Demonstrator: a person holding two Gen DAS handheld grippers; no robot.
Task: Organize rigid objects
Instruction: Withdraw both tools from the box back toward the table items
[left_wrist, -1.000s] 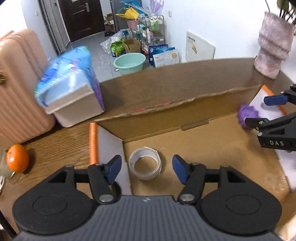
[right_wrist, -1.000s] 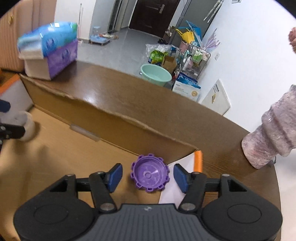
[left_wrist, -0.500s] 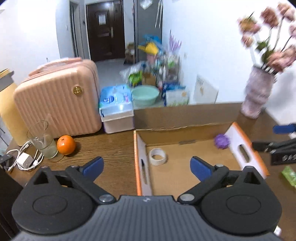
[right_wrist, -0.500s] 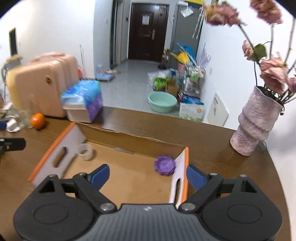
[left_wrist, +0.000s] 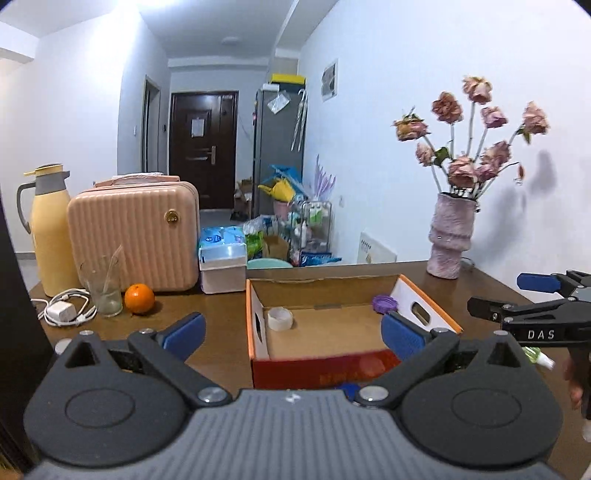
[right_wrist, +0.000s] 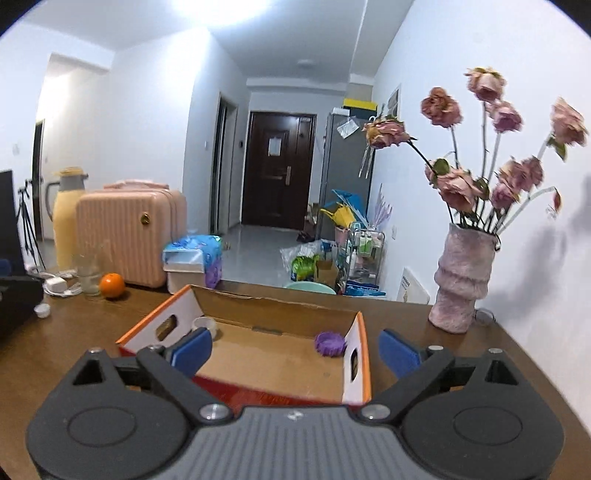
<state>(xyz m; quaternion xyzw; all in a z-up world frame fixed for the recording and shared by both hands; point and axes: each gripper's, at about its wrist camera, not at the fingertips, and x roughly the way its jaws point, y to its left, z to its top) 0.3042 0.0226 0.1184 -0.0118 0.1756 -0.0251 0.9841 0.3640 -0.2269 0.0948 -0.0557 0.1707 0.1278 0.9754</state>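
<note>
An open cardboard box (left_wrist: 258, 325) with orange rims sits on the wooden table; it also shows in the right wrist view (right_wrist: 364, 354). Inside lie a clear tape roll (left_wrist: 279, 318) (right_wrist: 205, 325) at the far left and a purple ridged cap (left_wrist: 385, 303) (right_wrist: 330, 343) at the far right. My left gripper (left_wrist: 293, 334) is open and empty, held back near the box's front. My right gripper (right_wrist: 295, 350) is open and empty, also behind the box's front; it shows at the right in the left wrist view (left_wrist: 517, 295).
A pink vase of dried roses (left_wrist: 450, 240) stands at the back right. At the left are an orange (left_wrist: 139, 298), a glass (left_wrist: 105, 288), a charger with cable (left_wrist: 61, 312), a pink case (left_wrist: 135, 236), a yellow flask (left_wrist: 50, 232) and a tissue pack (left_wrist: 222, 264). A small white cap (right_wrist: 42, 311) lies left.
Both grippers have pulled back and up out of the box and opened wide. The tape roll and purple cap stay lying inside the box.
</note>
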